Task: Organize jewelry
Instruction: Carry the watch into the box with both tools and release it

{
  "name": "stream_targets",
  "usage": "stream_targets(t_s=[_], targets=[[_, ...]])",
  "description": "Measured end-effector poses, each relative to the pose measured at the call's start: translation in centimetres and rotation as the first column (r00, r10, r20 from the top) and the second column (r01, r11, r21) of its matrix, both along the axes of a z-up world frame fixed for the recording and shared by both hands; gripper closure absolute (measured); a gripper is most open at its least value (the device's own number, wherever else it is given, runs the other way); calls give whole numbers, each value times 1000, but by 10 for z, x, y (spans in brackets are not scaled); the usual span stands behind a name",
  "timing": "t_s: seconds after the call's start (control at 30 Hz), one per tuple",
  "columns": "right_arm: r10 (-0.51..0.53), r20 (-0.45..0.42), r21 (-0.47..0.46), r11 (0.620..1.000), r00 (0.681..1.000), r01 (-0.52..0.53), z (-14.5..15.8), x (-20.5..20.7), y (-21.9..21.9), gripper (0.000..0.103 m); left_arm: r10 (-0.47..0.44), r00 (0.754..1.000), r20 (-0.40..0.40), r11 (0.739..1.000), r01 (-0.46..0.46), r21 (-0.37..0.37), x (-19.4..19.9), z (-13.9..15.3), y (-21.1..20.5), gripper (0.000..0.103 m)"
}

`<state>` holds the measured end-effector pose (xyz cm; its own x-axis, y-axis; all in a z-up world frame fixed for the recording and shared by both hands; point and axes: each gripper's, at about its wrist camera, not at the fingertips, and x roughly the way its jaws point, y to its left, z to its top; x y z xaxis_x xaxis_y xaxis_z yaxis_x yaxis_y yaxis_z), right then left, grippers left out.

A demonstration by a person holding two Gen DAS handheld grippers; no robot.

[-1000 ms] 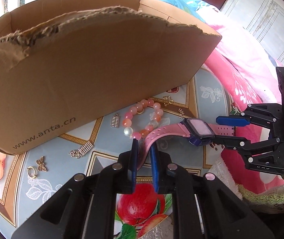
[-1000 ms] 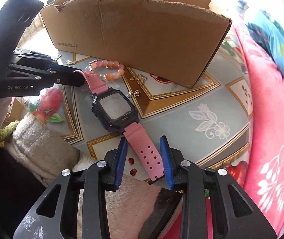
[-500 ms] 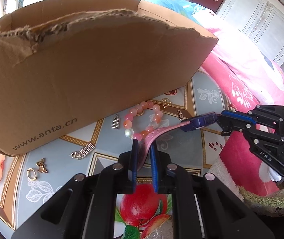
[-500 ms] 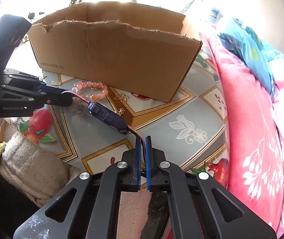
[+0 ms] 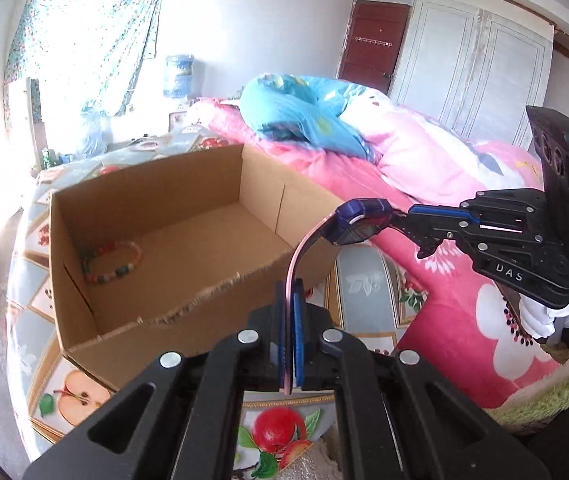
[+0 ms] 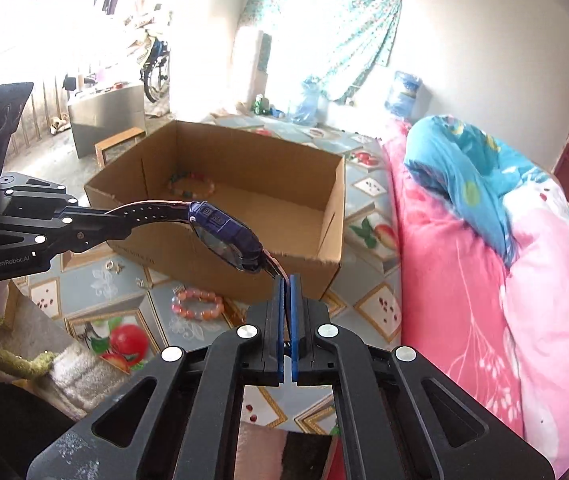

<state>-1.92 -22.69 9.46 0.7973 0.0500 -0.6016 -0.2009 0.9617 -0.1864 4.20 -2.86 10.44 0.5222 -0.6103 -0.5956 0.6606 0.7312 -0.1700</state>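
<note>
Spanning both hand-held grippers, watch point(image 6: 226, 236)

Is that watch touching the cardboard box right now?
Apart. The right wrist view shows the watch hanging in the air between both grippers, above the box's near wall.

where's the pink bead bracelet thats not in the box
In the right wrist view, the pink bead bracelet lies on the table in front of the cardboard box, below the held watch.

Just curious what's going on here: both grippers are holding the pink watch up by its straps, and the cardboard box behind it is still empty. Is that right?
Not quite. The cardboard box is not empty: a multicoloured bead bracelet lies on its floor, as the left wrist view shows. The rest holds: the left gripper and right gripper each clamp a strap of the pink watch, held in the air.
</note>
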Motion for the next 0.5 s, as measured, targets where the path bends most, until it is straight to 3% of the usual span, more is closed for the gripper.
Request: stream_targets(t_s=[0.13, 0.2, 0.33, 0.4, 0.5], targets=[[75, -8, 26, 997, 997, -75, 18, 60, 1, 103, 33, 999, -4, 999, -33, -6, 42, 29, 5, 100], [109, -71, 48, 993, 992, -106, 18, 95, 6, 103, 59, 998, -25, 998, -58, 15, 69, 33, 5, 100], [132, -274, 108, 989, 953, -106, -1, 172, 15, 103, 115, 986, -124, 989, -102, 103, 126, 19, 0, 100], [133, -354, 90, 990, 926, -108, -16, 201, 22, 103, 133, 982, -136, 979, -108, 173, 147, 7, -6, 100], [112, -424, 12, 993, 899, -118, -39, 233, 35, 103, 145, 962, -233, 972, -94, 216, 180, -17, -11, 100]])
